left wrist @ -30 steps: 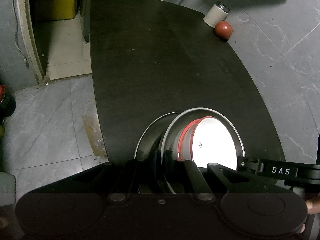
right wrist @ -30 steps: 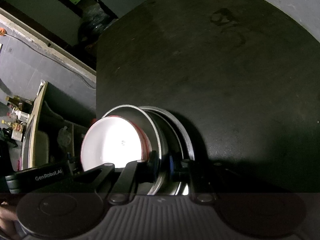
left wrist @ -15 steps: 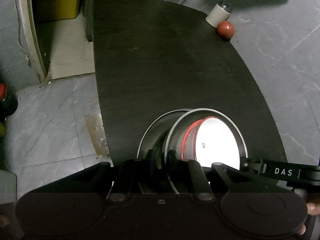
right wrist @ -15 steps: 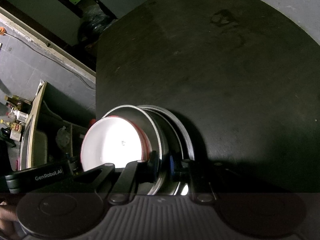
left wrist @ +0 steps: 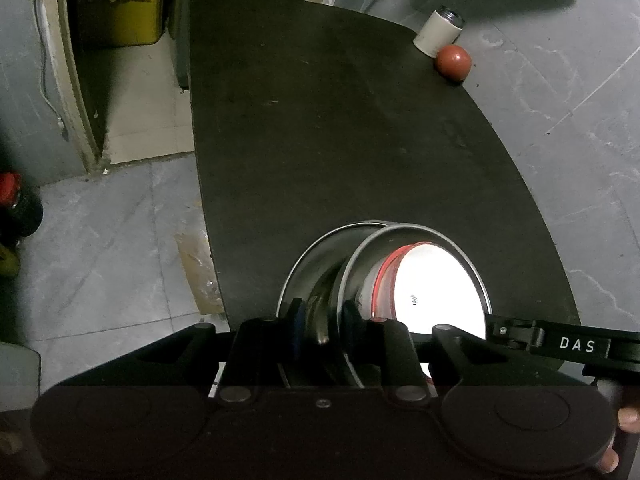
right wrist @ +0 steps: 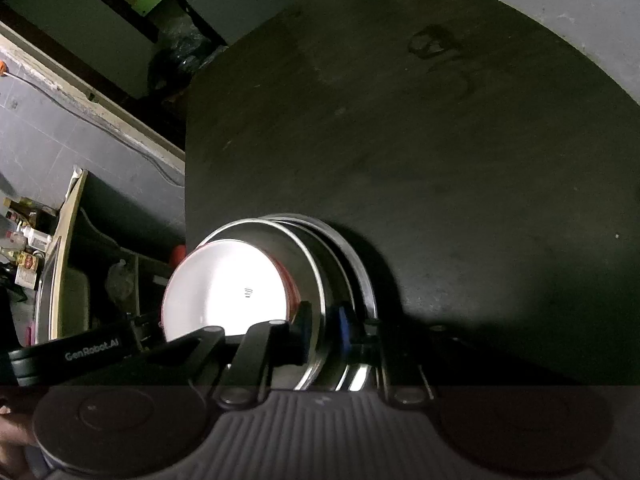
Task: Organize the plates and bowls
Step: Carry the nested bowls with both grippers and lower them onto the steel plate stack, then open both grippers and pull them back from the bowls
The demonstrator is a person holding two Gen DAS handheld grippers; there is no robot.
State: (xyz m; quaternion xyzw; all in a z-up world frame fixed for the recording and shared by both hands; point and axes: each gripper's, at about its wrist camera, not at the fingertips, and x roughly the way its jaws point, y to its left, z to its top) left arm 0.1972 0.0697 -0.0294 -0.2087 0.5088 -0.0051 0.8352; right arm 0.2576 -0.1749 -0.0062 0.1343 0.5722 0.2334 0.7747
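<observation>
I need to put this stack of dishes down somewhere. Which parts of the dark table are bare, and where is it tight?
The dark table is bare across its whole middle, from the stacked metal bowls out to the far edge. Its left side by the floor is bare too. It is crowded at the far right corner, where a white cup and a red ball sit together, and at the near edge around the stack.

My left gripper (left wrist: 322,322) is matte black, with blue pads inside its fingers (left wrist: 297,320) and round screw heads at the finger bases. My right gripper (right wrist: 325,330) is black too, its housing ribbed and grey. White lettering reads "DAS" on one arm and "GenRobot.AI" on the other.
</observation>
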